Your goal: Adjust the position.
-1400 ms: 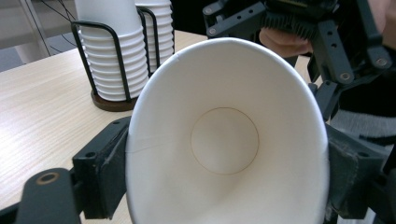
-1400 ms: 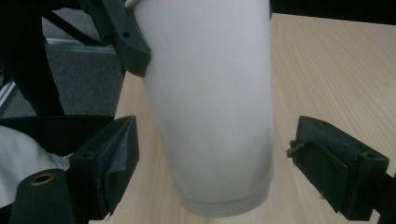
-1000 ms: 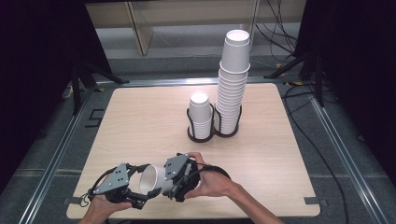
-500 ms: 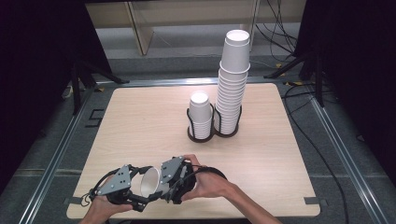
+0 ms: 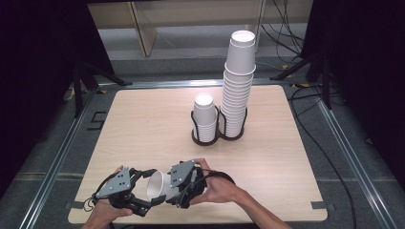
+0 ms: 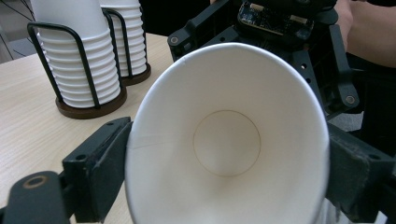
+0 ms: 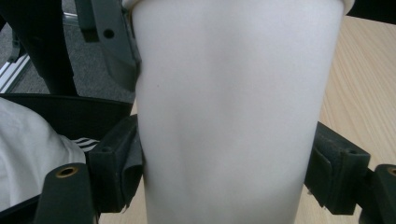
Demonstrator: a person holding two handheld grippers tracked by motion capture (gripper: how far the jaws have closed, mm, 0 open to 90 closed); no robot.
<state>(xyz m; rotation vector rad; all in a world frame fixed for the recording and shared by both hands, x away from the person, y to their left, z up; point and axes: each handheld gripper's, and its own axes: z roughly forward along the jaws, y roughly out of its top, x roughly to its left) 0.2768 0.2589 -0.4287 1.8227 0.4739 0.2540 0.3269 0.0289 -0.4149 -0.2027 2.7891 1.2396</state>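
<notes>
Here both grippers (image 5: 145, 191) pinch one paper cup (image 5: 160, 186).

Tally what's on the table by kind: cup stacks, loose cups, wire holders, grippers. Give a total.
Cup stacks: 2, a short stack and a tall stack
Loose cups: 1, the paper cup lying on its side between the left gripper and the right gripper
Wire holders: 1, the black double holder
Grippers: 2
Total: 6

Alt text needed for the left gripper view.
A white paper cup lies mouth toward the camera between the left gripper jaws, the right gripper behind it. Two cup stacks in a wire holder stand behind.
</notes>
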